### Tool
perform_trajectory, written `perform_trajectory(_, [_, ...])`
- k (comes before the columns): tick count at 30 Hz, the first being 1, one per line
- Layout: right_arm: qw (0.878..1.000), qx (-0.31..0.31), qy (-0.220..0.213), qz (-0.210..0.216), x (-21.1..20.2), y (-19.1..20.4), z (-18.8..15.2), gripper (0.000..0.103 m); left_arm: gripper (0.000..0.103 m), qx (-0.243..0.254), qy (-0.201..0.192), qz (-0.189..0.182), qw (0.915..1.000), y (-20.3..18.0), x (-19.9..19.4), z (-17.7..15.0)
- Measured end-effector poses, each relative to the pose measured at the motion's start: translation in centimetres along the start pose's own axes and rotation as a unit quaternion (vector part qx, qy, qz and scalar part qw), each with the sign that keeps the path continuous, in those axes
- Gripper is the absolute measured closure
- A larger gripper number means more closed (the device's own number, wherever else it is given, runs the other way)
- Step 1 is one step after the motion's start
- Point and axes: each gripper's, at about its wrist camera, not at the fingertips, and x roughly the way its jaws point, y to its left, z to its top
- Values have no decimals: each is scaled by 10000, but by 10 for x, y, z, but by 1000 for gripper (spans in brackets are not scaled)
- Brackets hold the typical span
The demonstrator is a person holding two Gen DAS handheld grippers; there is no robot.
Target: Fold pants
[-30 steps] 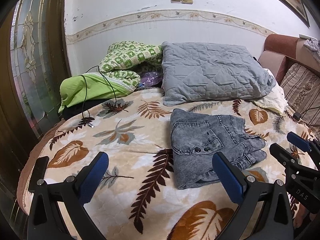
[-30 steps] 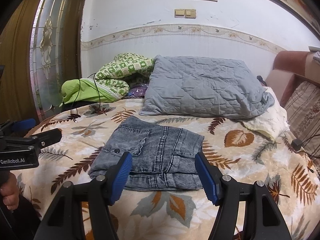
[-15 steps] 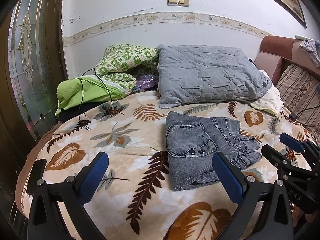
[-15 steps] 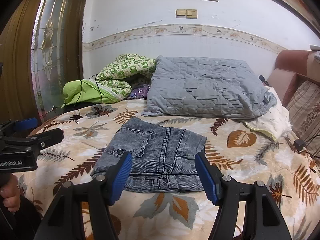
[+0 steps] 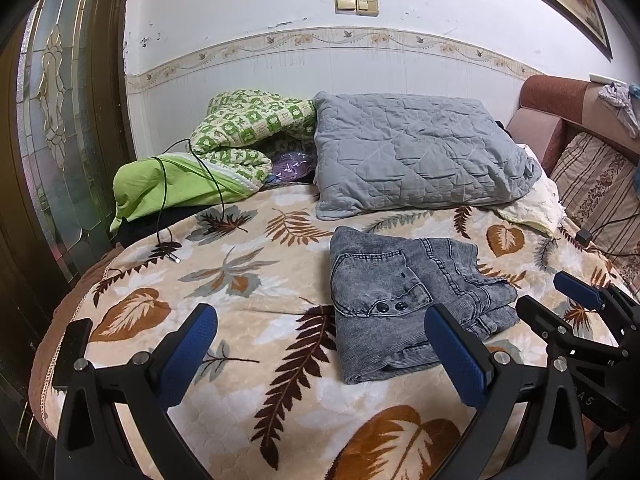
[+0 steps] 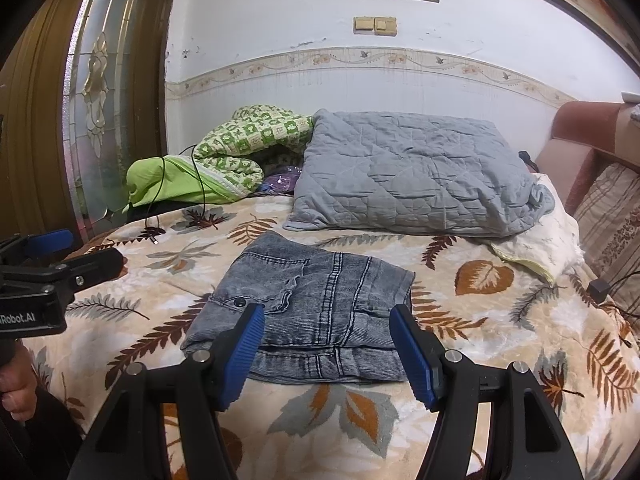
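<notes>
Grey denim pants (image 5: 408, 304) lie folded into a compact stack on the leaf-print blanket (image 5: 248, 280), roughly mid-bed, just in front of the grey quilted pillow (image 5: 416, 156); same fold & same spot as 1 s ago, no cloth moved. Left gripper (image 5: 320, 340) hovers low over the blanket w/ blue fingers spread wide, holding nothing; pants sit by its right finger, not touched. Vs 1 s ago its view has pulled back slightly & tilted up: more wall, the light switches (image 5: 357, 5) now lower in frame, pants a bit further off. Right gripper (image 6: 326, 344) also has its fingers wide apart & empty, near edge of the pants showing between them, no contact; its view is nearly unchanged, just a touch further back. Green patterned quilt (image 5: 252, 128) & lime-green bedding w/ black cable (image 5: 176, 184) stay bunched at the far left corner by the glass door (image 5: 52, 128). Right gripper shows at the left view's right edge (image 5: 576, 304), apart from the pants.
</notes>
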Motion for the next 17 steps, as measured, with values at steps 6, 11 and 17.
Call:
perform_trajectory(6, [10000,0,-9,7,0,0,0,34,0,16,-17,-28,10000,-2,-2,0])
perform_trajectory(11, [10000,-1,-8,3,0,0,0,34,0,-24,-25,-68,10000,-2,-3,0])
perform_trajectory(17, [10000,-9,-11,-23,0,0,0,34,0,-88,-51,-103,9999,2,-1,2])
